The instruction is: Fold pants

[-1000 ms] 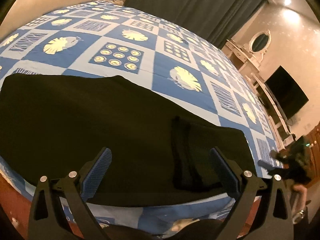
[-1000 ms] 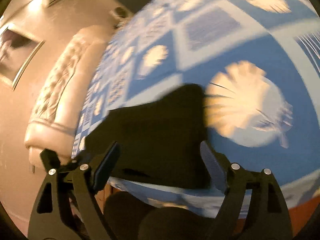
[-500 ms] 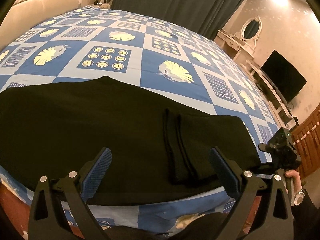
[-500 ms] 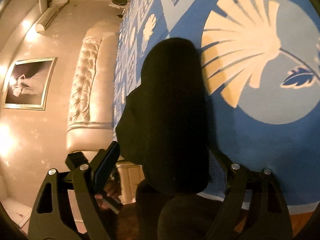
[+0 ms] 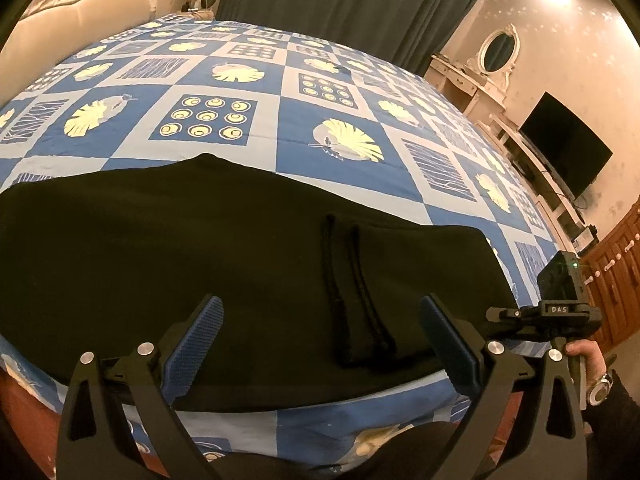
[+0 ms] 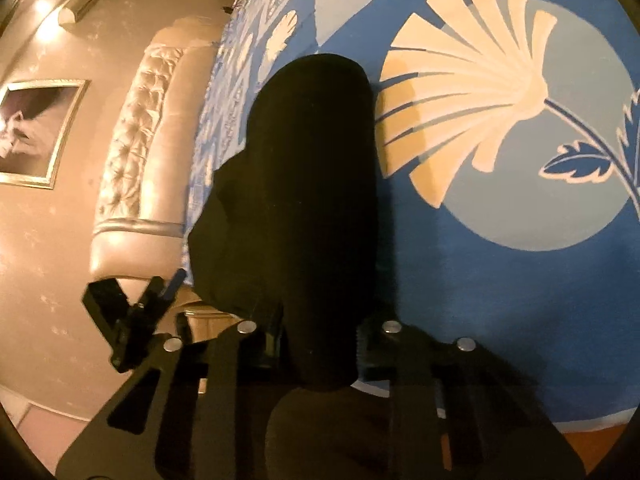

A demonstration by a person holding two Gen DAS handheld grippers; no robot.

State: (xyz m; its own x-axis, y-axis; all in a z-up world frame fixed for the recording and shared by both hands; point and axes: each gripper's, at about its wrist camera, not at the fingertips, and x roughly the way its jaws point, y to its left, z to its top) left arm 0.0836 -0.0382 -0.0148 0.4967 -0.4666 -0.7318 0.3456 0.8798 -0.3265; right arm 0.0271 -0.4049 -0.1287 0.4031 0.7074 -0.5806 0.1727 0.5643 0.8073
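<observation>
Black pants lay across the near edge of a bed, one gripper clamped on an end, the other open above them.

At the bottom of the left wrist view, the left gripper had its blue-padded fingers spread wide, holding nothing, over the black pants. The pants stretched across the lower half of the frame on the blue patterned bedspread. At lower right, a hand held the right gripper at the pants' end. In the right wrist view, the right gripper had its fingers closed on a bunched end of the pants. Farther off, dark curtains hung at the top and a television stood at right.
</observation>
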